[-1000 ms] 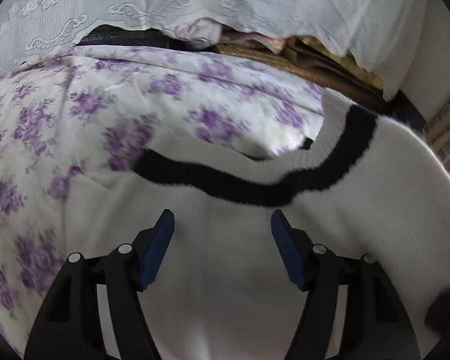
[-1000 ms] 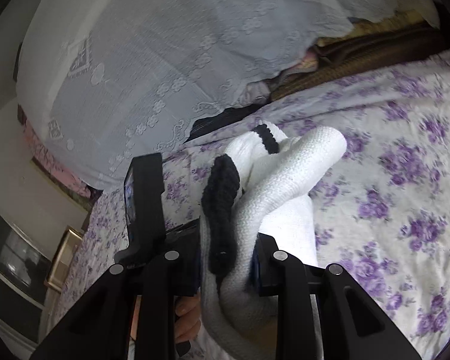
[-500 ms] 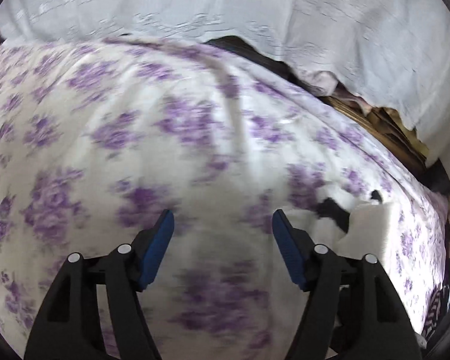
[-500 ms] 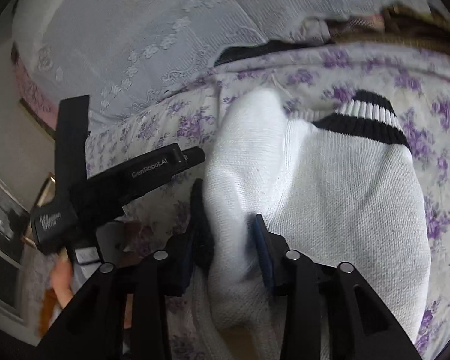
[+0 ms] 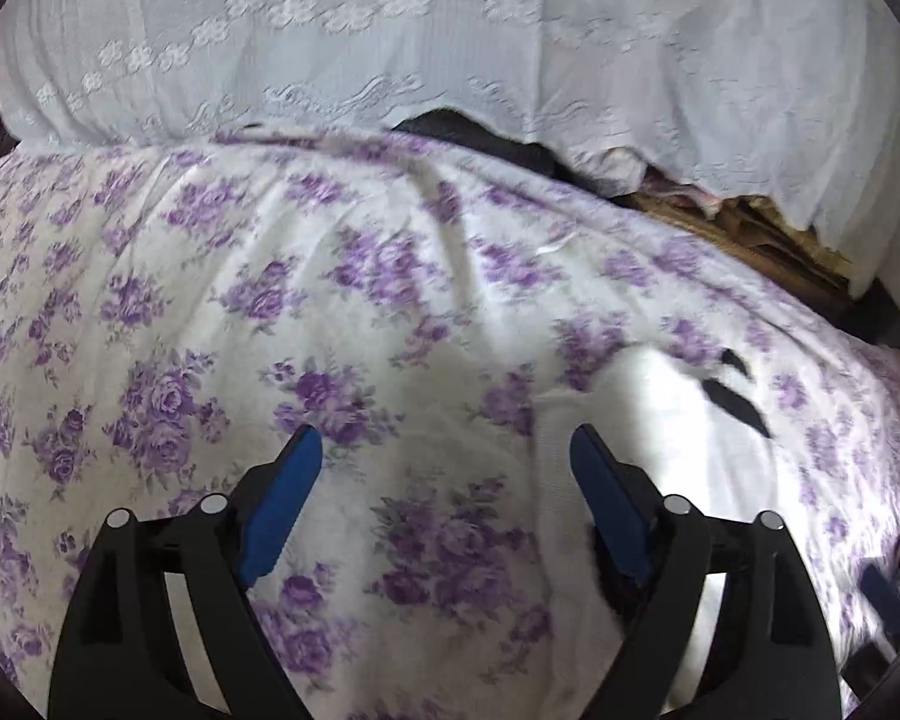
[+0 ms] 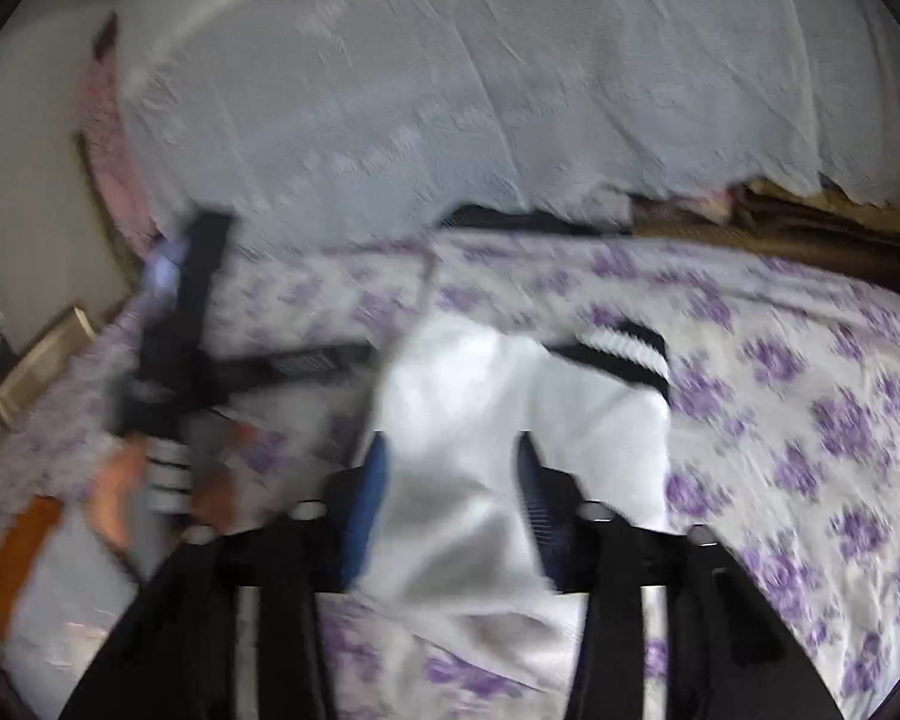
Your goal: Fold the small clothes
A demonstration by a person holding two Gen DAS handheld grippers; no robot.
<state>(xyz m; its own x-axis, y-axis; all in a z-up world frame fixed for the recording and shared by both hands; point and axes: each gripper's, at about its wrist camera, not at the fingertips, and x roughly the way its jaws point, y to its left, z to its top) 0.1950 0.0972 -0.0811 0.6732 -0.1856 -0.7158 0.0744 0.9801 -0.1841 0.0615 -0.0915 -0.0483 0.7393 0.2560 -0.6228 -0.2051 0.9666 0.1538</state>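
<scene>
Bed covered by a purple-flowered sheet (image 5: pixel 306 276), with a white lace cloth (image 5: pixel 450 30) heaped along its far edge.

Left wrist view: left gripper (image 5: pixel 444 480) over bare sheet, jaws spreading wide, nothing between them. White sweater (image 5: pixel 648 414) with black trim lying flat on the sheet just right of the right-hand blue pad, well short of the lace cloth.

Right wrist view, blurred: right gripper (image 6: pixel 450 480) with jaws narrowing on a thick bunch of the sweater (image 6: pixel 510 408); pads look pressed into the knit. Striped cuff (image 6: pixel 618 354) on the sheet beyond the gripper. Left tool and a hand (image 6: pixel 114 492) to the left of the sweater.

Recommended for the step in hand: lower the gripped fold squarely onto the sweater body, align edges, release only once flat; pin the far side with the free gripper to prevent sliding.
</scene>
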